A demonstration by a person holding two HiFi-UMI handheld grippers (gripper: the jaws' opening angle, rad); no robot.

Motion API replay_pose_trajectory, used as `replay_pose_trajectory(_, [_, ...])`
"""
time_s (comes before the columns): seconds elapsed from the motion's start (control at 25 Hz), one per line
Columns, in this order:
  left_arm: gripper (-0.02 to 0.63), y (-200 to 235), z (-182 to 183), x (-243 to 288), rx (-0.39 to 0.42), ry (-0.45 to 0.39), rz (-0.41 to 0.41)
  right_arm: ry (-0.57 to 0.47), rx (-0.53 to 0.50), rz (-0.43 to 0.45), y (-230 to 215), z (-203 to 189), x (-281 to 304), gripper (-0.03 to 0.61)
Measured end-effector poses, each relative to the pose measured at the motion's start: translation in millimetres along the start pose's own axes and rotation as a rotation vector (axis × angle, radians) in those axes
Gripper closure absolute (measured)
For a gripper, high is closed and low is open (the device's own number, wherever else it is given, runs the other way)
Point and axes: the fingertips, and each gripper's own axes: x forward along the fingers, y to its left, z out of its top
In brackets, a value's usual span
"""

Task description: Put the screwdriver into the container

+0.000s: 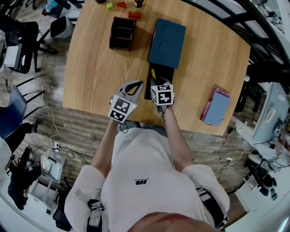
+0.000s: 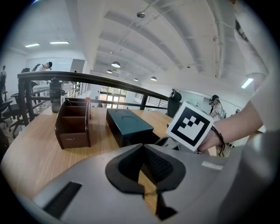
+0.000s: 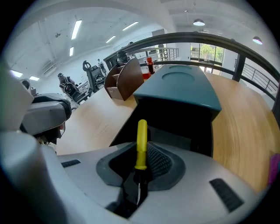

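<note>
My right gripper (image 3: 140, 168) is shut on a screwdriver (image 3: 141, 142) with a yellow handle. The handle sticks out past the jaws toward a black open container (image 3: 175, 120). In the head view the right gripper (image 1: 159, 84) sits at the near end of the container (image 1: 161, 75), and the screwdriver's (image 1: 153, 74) yellow handle lies over the container's left edge. A teal box (image 1: 166, 42) rests partly over the container's far end. My left gripper (image 1: 133, 87) hovers just left of the right one, jaws together, with nothing in them (image 2: 143, 175).
A brown desk organizer (image 1: 122, 32) stands at the back left of the wooden table (image 1: 95, 68). Small coloured blocks (image 1: 121, 5) lie behind it. A pink and blue book (image 1: 216, 106) lies at the right. The table's near edge runs just below both grippers.
</note>
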Motion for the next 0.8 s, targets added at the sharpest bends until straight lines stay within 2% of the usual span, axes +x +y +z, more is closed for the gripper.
replay_pose_trajectory(0.44, [0.601, -10, 9, -12, 0.027, -0.017, 0.026, -0.105, -0.058, -0.014, 6, 15, -31, 0.488])
replay_pose_trajectory(0.8, [0.601, -35, 44, -31, 0.087, -0.076, 0.062, -0.372, -0.138, 0.02, 13, 46, -126, 0.497])
